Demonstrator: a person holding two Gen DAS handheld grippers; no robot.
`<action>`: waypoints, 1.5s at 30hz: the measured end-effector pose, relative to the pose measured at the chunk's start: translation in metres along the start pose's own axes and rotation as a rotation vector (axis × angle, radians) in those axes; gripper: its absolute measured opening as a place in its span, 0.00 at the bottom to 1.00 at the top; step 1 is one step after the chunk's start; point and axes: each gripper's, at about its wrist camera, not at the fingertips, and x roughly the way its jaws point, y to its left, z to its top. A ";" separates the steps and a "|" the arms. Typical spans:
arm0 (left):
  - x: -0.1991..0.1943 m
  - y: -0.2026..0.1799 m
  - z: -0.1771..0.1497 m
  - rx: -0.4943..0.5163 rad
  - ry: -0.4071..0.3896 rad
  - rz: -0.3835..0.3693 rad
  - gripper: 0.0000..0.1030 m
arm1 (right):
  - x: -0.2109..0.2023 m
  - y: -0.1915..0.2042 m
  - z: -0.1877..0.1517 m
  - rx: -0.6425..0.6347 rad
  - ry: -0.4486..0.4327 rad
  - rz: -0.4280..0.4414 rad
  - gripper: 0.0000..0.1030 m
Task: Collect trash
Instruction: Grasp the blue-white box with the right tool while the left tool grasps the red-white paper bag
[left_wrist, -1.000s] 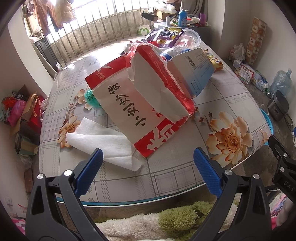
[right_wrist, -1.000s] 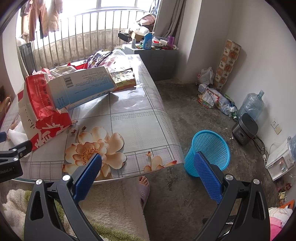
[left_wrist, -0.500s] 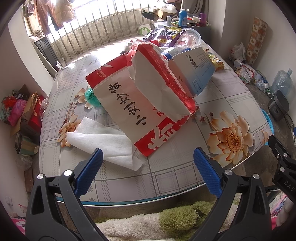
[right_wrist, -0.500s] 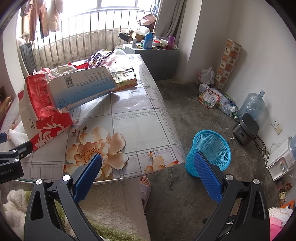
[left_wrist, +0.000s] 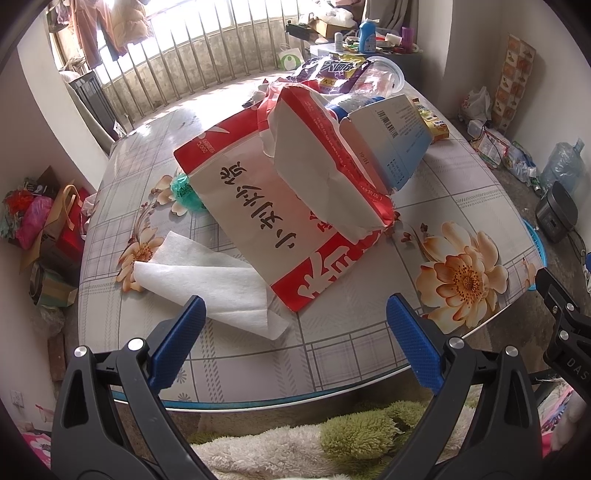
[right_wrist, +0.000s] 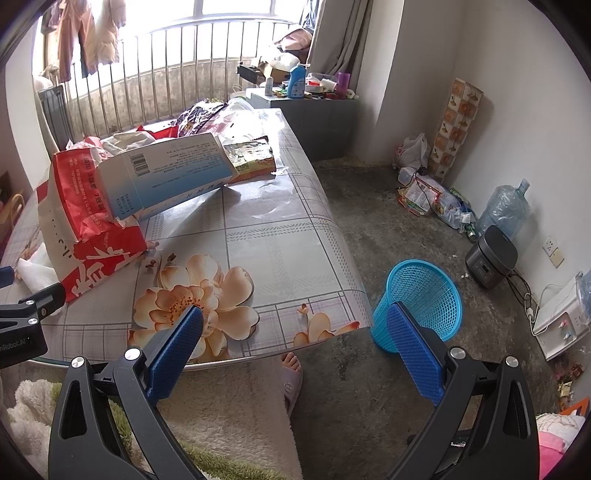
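A pile of trash lies on the flowered table (left_wrist: 354, 350): a large red and white paper bag (left_wrist: 258, 206), a white and blue carton (left_wrist: 391, 136) leaning on it, and a white tissue sheet (left_wrist: 207, 280) near the front edge. My left gripper (left_wrist: 295, 321) hangs open just short of the tissue, holding nothing. My right gripper (right_wrist: 295, 332) is open over the table's near right corner, empty. A blue mesh waste basket (right_wrist: 421, 302) stands on the floor beside the table, behind the right finger. The carton (right_wrist: 166, 173) and bag (right_wrist: 85, 229) lie far left.
Snack wrappers (left_wrist: 328, 74) and a clear plastic cup (left_wrist: 380, 77) lie at the table's far end. A green wad (left_wrist: 184, 188) sits left of the bag. A person's slippered foot (right_wrist: 291, 373) rests under the table edge. A rice cooker (right_wrist: 491, 254) and water jug (right_wrist: 506, 206) stand by the wall.
Both views have shifted only slightly; the left gripper has crept a little closer to the table. Both grippers stay open and empty.
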 end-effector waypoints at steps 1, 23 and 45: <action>-0.001 0.001 0.000 -0.001 -0.002 0.001 0.91 | -0.001 0.001 0.001 0.000 -0.002 0.000 0.94; -0.009 0.027 0.051 -0.018 -0.126 -0.013 0.91 | 0.008 0.032 0.041 -0.028 -0.042 0.020 0.94; 0.006 0.057 0.102 0.043 -0.289 -0.406 0.71 | 0.100 0.014 0.099 0.495 0.163 0.666 0.94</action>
